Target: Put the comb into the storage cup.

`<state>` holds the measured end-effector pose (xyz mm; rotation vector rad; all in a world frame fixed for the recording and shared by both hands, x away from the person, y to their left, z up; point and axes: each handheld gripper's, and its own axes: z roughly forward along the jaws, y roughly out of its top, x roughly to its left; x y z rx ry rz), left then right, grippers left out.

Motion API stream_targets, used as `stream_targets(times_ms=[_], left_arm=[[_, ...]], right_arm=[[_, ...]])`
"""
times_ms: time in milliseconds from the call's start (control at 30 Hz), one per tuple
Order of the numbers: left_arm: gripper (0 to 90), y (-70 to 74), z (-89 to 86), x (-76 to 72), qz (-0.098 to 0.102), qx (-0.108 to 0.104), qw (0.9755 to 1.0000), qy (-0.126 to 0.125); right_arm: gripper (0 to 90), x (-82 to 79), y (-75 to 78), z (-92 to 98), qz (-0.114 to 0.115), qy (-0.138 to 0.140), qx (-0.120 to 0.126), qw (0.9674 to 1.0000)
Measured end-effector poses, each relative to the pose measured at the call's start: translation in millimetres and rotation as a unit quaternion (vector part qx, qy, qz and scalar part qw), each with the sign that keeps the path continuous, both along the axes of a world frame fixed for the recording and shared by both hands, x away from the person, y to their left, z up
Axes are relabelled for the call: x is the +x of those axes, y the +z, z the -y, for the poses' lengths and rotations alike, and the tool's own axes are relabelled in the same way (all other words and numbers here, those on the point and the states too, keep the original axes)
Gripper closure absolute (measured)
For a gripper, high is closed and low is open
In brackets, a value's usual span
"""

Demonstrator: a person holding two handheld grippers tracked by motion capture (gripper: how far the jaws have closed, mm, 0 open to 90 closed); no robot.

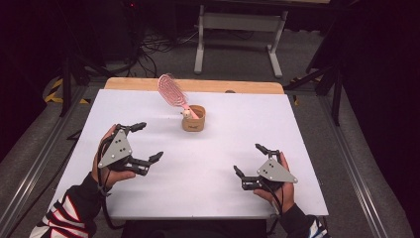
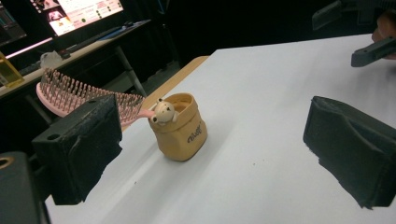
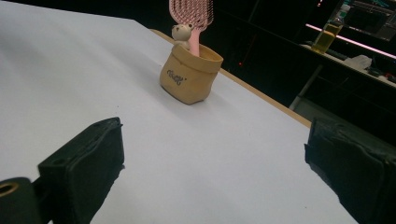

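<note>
Hairbrush (image 1: pixel 172 90), one, in one tan pot (image 1: pixel 193 119); two hand-held grippers, both agape.

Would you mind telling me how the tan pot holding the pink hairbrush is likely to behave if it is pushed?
The pot looks small and probably light, so it may slide. The hairbrush leans far out past its rim, so the pot seems apt to tip toward that side. Its sack-like wall could be soft, though that is unclear.

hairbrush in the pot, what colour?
Pink hairbrush, bristles included; it shows best in the left gripper view.
</note>
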<state>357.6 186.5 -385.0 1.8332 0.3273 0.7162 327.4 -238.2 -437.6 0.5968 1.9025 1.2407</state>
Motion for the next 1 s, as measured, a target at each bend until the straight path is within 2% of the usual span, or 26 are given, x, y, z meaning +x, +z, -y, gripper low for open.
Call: stream_targets(times_ms=[167,333,433,567,633,1000], left_arm=[[5.5,-4.4,-1.2,-2.9,-0.004,0.003,1.0000,0.000],[5.6,-11.5,-0.8,-6.1,-0.004,0.022,0.9997,0.005],[5.6,-16.2,-0.1,-8.1,-0.011,0.026,0.9996,0.003],[5.7,-20.7,-1.4,-9.7,-0.009,0.038,0.9992,0.008],[5.7,-21.9,-1.6,-10.3,-0.011,0.038,0.9992,0.010],[6.4,-39.8,-12.4,-12.3,-0.025,0.058,0.9978,0.024]], right_arm=[[5.1,-0.3,0.3,0.1,0.001,0.000,0.001,1.0000],[5.1,-1.0,0.9,0.3,0.004,-0.003,0.002,1.0000],[5.1,-1.0,0.9,0.8,0.003,-0.003,0.004,1.0000],[5.1,-1.4,0.8,0.7,0.003,-0.001,0.004,1.0000],[5.1,-1.6,0.9,0.8,0.003,-0.001,0.004,1.0000],[5.1,-1.6,0.0,-0.3,0.002,0.000,0.003,1.0000]])
